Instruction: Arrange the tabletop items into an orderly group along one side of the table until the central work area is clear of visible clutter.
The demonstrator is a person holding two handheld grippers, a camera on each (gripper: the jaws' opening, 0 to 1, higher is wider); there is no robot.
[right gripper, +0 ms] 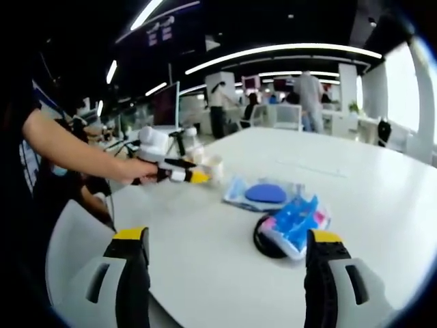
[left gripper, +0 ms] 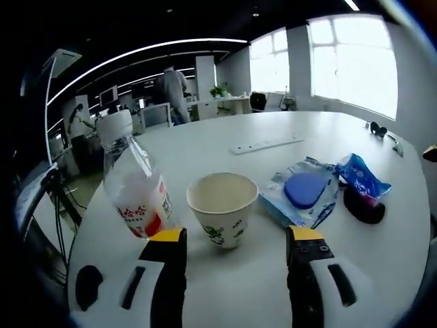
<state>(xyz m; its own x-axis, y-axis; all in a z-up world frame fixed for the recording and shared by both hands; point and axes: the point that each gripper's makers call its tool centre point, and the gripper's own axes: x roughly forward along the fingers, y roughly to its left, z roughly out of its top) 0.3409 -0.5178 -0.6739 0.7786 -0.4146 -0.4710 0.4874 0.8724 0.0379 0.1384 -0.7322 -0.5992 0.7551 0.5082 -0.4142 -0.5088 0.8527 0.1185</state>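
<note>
- Left gripper point(left gripper: 235, 256) — jaws spread wide, nothing between them, yellow tips resting low over the white round table point(left gripper: 246, 290).
- Just past the tips: a paper cup point(left gripper: 222, 207), upright, open, with a green print on its side; it stands between the two jaws' lines, apart from both.
- Left of the cup, near the table edge: a plastic water bottle point(left gripper: 134, 179), white cap, red-and-white label, upright and close beside the left jaw tip.
- Right of the cup: a clear packet holding a blue oval thing point(left gripper: 304, 189); beyond it a blue wrapper point(left gripper: 363, 178) lying on a black round object point(left gripper: 363, 206).
- Farther back: a white power strip point(left gripper: 266, 144) lying flat.
- Right gripper point(right gripper: 229, 256) — jaws apart, empty, near the table's edge; the black object and blue wrapper lie just ahead.
- Right gripper view, far left: a person's hand point(right gripper: 133, 168) holds the left gripper at the cup.
</note>
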